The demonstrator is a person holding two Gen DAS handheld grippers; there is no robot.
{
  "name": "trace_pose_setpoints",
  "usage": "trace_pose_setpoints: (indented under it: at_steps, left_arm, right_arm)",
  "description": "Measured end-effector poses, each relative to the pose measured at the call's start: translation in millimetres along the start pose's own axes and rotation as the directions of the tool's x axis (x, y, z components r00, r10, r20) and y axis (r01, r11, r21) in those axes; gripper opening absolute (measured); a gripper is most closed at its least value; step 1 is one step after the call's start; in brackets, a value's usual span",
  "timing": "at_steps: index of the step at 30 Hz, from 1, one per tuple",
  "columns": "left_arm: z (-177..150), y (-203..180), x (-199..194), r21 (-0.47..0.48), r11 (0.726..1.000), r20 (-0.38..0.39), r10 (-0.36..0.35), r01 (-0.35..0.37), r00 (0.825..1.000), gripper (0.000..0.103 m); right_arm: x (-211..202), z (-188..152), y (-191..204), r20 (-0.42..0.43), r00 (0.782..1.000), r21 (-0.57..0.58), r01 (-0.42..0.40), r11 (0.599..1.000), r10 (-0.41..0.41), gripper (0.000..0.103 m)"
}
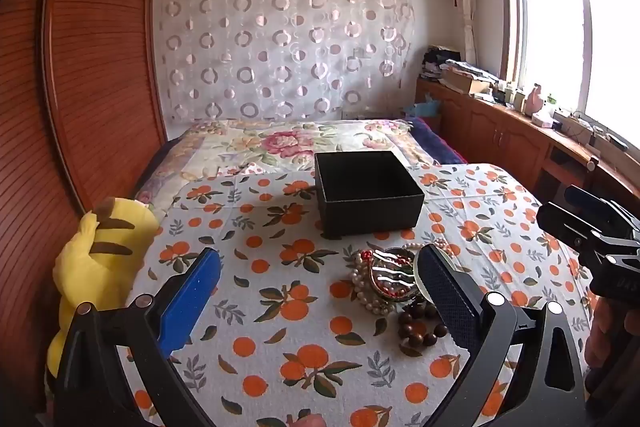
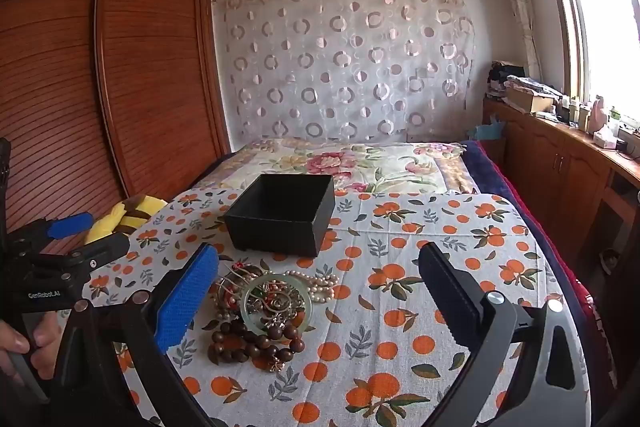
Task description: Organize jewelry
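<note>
Orange-print cloth (image 2: 400, 267) over bed (image 2: 360, 163). On cloth: 1 open black box (image 2: 280, 215); jewelry heap (image 2: 268, 307) at its 6 o'clock, near, apart.

Jewelry pile (image 2: 264, 303) lies before box (image 2: 280, 215) on tablecloth (image 2: 440, 267).

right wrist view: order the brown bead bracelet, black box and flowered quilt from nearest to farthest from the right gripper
1. brown bead bracelet, just ahead, lower left of the right gripper
2. black box, beyond the jewelry pile
3. flowered quilt, farthest, behind the box
</note>
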State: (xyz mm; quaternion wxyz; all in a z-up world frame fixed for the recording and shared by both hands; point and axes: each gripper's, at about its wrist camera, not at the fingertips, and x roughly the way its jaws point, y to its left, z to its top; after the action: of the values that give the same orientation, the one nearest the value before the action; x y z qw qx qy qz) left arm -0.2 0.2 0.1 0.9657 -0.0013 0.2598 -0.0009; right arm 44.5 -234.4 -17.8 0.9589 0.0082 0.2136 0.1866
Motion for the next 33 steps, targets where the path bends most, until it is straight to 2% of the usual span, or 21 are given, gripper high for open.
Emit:
trace_pose_setpoints:
  at_steps: [33]
  left_arm:
    - [5.4, -3.1, -5.9, 0.004, 1.000, 0.003, -0.001, 0.001, 1.000, 0.095]
  right_arm:
    - [1.2, 0.1, 0.7, -0.006, 1.000, -0.001, 0.002, 1.000, -0.002, 0.101]
